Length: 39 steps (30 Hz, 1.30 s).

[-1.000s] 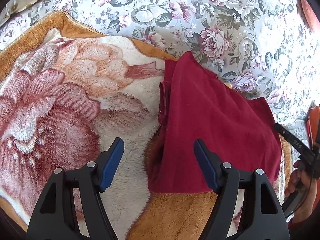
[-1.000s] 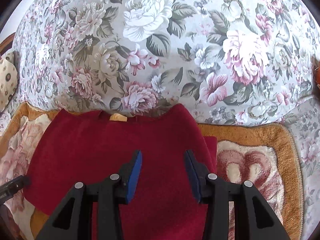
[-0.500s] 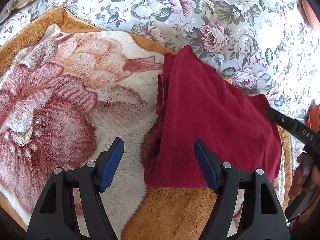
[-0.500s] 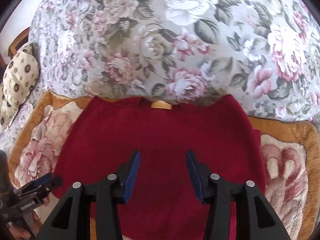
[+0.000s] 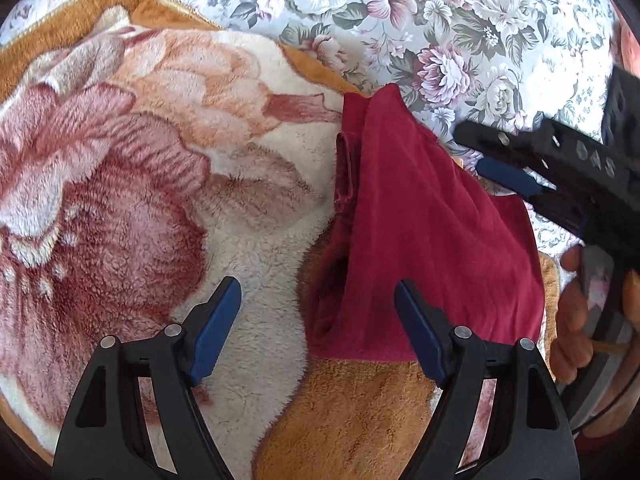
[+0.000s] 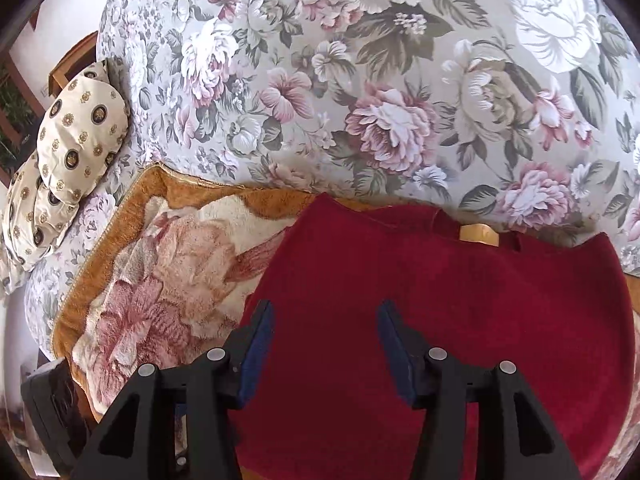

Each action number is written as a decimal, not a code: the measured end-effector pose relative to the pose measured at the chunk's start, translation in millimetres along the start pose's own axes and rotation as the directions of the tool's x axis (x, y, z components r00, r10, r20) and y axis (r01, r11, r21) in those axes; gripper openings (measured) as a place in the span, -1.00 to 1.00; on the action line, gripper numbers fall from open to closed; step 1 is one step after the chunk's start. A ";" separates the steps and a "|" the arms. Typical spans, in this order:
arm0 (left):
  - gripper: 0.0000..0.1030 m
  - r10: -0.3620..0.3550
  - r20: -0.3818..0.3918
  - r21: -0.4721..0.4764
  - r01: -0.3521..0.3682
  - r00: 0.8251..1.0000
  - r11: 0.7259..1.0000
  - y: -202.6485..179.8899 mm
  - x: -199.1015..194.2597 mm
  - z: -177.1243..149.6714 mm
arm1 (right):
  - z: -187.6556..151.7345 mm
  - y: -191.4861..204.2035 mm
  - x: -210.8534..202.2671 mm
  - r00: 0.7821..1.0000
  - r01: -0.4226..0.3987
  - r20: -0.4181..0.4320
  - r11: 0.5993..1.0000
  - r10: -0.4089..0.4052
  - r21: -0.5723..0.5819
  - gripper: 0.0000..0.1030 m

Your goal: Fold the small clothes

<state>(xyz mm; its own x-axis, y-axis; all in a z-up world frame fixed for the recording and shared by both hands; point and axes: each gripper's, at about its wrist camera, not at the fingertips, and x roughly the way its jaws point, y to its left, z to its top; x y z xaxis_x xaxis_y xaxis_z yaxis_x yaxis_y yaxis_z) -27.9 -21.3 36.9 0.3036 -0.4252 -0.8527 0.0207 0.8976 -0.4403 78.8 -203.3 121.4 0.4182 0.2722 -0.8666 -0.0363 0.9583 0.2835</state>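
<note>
Left gripper (image 5: 318, 320): jaws spread wide, lower centre of the left wrist frame, nothing between the blue pads. Right gripper (image 6: 326, 344): jaws also apart, lower centre of its frame, holding nothing. The person's right hand (image 5: 576, 312) grips its handle at right edge.

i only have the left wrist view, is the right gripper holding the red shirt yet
Observer: No. The right gripper is open, fingers apart over the red shirt, gripping nothing.
Operator: where's the collar
Observer: On the far edge, next to the floral sheet; a yellow tag shows there.
Operator: anything else on the bed
Observer: A patterned pillow lies at the far left, beyond the blanket.
</note>
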 end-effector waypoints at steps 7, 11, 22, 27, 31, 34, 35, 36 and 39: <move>0.57 -0.017 0.004 0.026 0.017 1.000 1.000 -9.4 8.9 -4.6 | 25.1 36.3 51.1 0.993 0.064 -0.091 0.994 -0.071 -0.087 0.08; 0.81 -0.049 0.026 0.005 0.048 0.998 0.999 -13.5 12.9 -5.5 | 32.7 47.0 85.1 0.979 0.109 -0.156 0.984 -0.131 -0.141 0.09; 0.97 -0.096 0.051 -0.007 0.097 0.994 0.995 -16.2 16.9 3.9 | 31.0 48.8 121.7 0.952 0.198 -0.172 0.939 -0.252 -0.281 0.08; -0.28 -0.168 -0.011 0.000 0.168 0.986 0.986 -30.9 24.8 7.1 | 22.1 37.4 91.0 0.979 0.156 -0.085 0.950 -0.185 -0.271 -0.59; -0.46 -0.223 0.023 0.021 0.223 0.975 0.975 -47.7 9.9 11.2 | 24.1 14.7 40.3 0.995 0.099 -0.011 0.974 -0.103 -0.202 -0.76; -0.46 -0.310 0.047 0.104 0.304 0.950 0.947 -77.2 -13.7 10.9 | 27.5 -7.4 -4.5 0.996 0.071 0.059 0.984 -0.062 -0.164 -0.78; -0.46 -0.346 0.046 0.135 0.337 0.937 0.932 -90.4 -21.2 9.5 | 26.6 -17.2 -19.6 0.996 0.063 0.076 0.987 -0.052 -0.147 -0.78; -0.46 -0.373 0.042 0.165 0.362 0.927 0.918 -103.9 -26.6 7.6 | 25.0 -25.7 -35.7 0.995 0.051 0.096 0.990 -0.039 -0.128 -0.78; -0.46 -0.421 0.013 0.242 0.406 0.907 0.881 -147.4 -29.9 3.6 | 19.7 -59.4 -80.0 0.988 0.043 0.151 0.996 -0.030 -0.083 -0.79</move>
<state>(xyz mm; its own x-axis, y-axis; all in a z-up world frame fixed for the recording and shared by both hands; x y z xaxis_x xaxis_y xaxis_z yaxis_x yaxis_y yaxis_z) -36.6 -140.5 128.3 0.2789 -0.7619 -0.5845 0.3719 0.6469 -0.6657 65.4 -283.7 182.0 0.5510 0.2273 -0.8029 -0.0935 0.9729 0.2113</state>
